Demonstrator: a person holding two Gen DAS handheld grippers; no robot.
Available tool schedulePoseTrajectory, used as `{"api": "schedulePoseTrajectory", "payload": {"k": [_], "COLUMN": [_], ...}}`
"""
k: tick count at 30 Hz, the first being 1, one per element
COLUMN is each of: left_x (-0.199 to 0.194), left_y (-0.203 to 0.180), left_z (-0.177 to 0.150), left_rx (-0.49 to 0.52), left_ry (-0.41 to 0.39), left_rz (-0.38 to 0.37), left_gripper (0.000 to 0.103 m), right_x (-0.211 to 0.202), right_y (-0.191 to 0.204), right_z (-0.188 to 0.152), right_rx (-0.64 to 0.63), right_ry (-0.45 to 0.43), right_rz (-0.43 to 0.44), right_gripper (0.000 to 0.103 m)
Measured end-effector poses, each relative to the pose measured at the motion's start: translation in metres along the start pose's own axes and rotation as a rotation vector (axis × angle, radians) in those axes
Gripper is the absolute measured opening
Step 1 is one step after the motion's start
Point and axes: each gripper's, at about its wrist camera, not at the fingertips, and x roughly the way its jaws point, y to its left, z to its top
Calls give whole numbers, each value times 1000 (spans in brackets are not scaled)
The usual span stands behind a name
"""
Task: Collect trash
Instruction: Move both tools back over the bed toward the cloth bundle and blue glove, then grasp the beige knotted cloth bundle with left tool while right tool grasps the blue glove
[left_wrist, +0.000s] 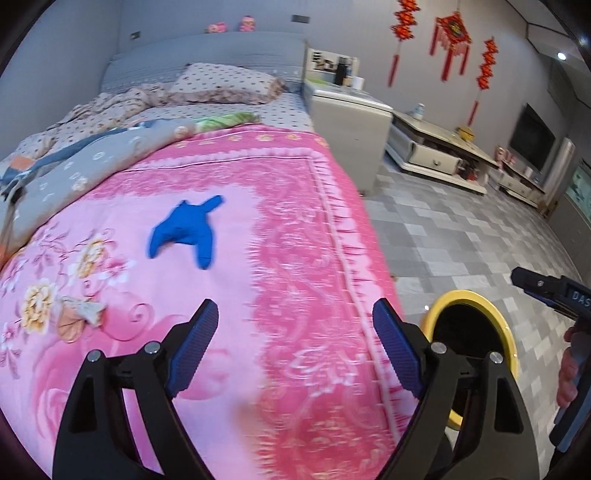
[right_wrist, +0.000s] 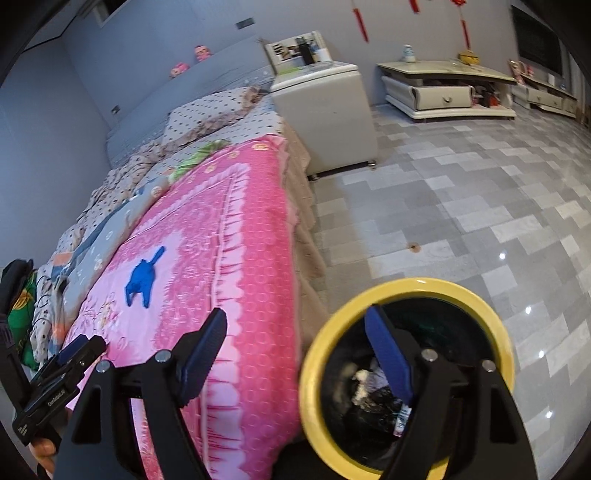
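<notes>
On the pink blanket (left_wrist: 110, 332) your blue scrap (left_wrist: 186, 230) lies uncollected; your left gripper (left_wrist: 291, 347) hangs open and empty near it, your right gripper (right_wrist: 299, 354) likewise by the yellow-rimmed bin (right_wrist: 406, 291), which already holds trash.

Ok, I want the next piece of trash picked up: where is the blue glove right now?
The blue glove lies flat on the pink floral blanket mid-bed, ahead of the left hand-held gripper; in the right wrist view it is far left of the yellow-rimmed bin.
</notes>
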Motion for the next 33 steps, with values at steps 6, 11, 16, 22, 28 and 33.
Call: {"api": "schedulePoseTrajectory", "payload": {"k": [6, 11, 16, 22, 28, 33], "left_x": [-9, -12, -6, 13, 35, 57], "left_y": [69, 126, 177, 219, 250, 271], "left_z": [-2, -7, -13, -20, -22, -24], "left_rx": [-63, -123, -183, -229, -268, -307], "left_ry": [-10, -4, 12, 39, 51, 74], "left_rz": [95, 170, 226, 261, 276, 274], "left_gripper": [81, 81, 81, 81, 81, 81], "right_x": [22, 49, 80, 125, 172, 213], "right_y": [57, 103, 152, 206, 246, 275], "right_z": [9, 13, 14, 12, 9, 9], "right_rx": [-58, -100, -160, -240, -294, -321], "right_ry": [13, 41, 72, 111, 143, 173], "right_rz": [69, 124, 167, 169, 152, 131], "right_gripper": [77, 77, 77, 77, 77, 77]}}
